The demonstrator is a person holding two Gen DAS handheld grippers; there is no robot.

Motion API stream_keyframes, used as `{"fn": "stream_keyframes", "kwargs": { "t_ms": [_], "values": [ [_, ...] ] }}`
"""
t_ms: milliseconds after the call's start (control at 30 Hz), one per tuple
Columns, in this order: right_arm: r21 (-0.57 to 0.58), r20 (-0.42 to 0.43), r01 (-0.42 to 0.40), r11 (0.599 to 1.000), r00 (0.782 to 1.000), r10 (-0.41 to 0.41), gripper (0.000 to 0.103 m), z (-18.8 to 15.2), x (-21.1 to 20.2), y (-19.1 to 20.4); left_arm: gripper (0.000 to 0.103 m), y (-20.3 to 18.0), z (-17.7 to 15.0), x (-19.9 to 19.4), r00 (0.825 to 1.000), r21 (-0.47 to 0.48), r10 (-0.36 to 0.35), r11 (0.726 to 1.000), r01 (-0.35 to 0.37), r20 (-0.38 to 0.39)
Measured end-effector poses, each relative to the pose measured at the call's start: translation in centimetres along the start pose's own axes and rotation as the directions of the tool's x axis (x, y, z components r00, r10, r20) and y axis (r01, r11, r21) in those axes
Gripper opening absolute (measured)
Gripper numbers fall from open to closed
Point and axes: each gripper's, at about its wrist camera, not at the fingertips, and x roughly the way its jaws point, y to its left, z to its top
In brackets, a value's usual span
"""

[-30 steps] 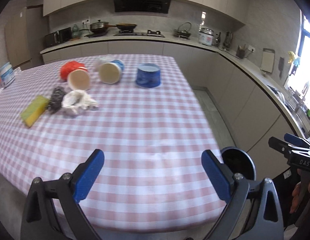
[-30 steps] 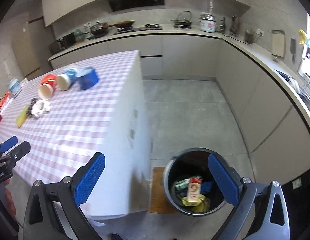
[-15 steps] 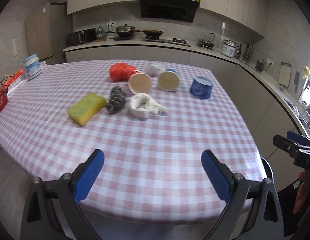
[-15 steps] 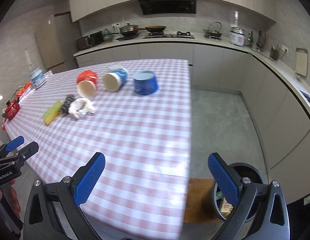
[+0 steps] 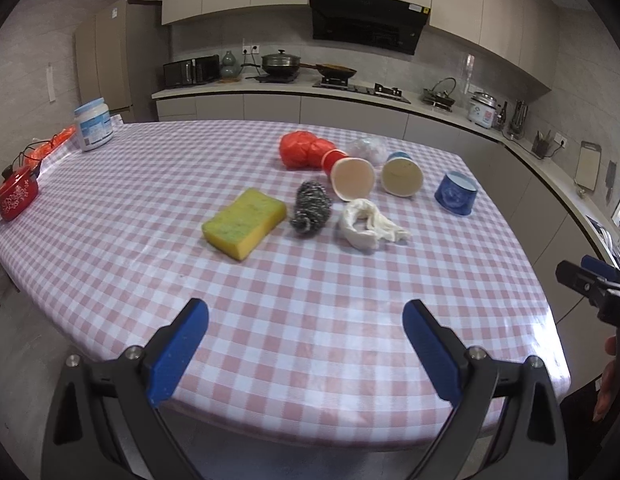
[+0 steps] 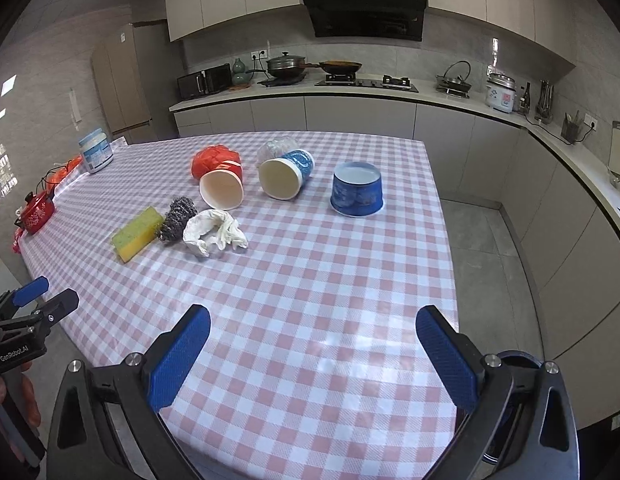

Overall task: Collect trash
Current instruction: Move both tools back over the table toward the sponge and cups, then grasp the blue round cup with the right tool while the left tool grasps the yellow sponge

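- Left tool (image 5: 304, 346): jaws wide apart and empty, hovering at the bench (image 5: 310, 300) near edge
- Trash lies well beyond, grouped round the crumpled tissue (image 5: 368, 224): red cup (image 5: 348, 176) behind it, blue cup (image 5: 454, 194) to its right
- Right tool (image 6: 312, 354): spread, empty; bin (image 6: 518, 360), probably, behind its right finger
- Step in hand, I judge: approach; next, reach forward and close on the tissue

A crumpled white tissue (image 6: 214, 232) lies mid-table. At its 12 o'clock, 2 paper cups lie on their sides, mouths toward the cameras: a red cup (image 6: 222, 188) and, at its 3 o'clock, a blue cup (image 6: 284, 176). A blue bowl (image 6: 357, 194) stands upside down further right. A red bag (image 6: 212, 162) and clear wrap (image 6: 276, 146) lie behind the cups.
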Motion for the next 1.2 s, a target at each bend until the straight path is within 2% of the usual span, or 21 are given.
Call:
{"fn": "stream_keyframes", "kwargs": {
  "t_ms": [400,600,900,1200],
  "values": [
    [-0.01,-0.015,0.001,1.0,1.0,-0.001,0.103,1.9,3.5,0.7,0.098,4.7,1.1,4.3,0.996,-0.03,0.08,0.996,-0.081,-0.036],
    [0.02,-0.032,0.018,1.0,0.999,-0.017,0.103,4.1,7.6,-0.5,0.098,6.2,2.3,7.5,0.992,-0.03,0.109,0.993,-0.111,-0.058],
    [0.026,-0.084,0.026,0.999,0.996,-0.024,0.103,6.8,13.8,-2.2,0.098,6.1,4.9,14.1,0.984,-0.011,0.128,0.991,-0.13,-0.122],
    [0.041,-0.122,0.062,0.997,0.991,-0.057,0.103,9.8,20.5,-4.8,0.095,5.7,6.1,18.1,0.973,0.021,0.147,0.989,-0.146,-0.18]
  ]
}}
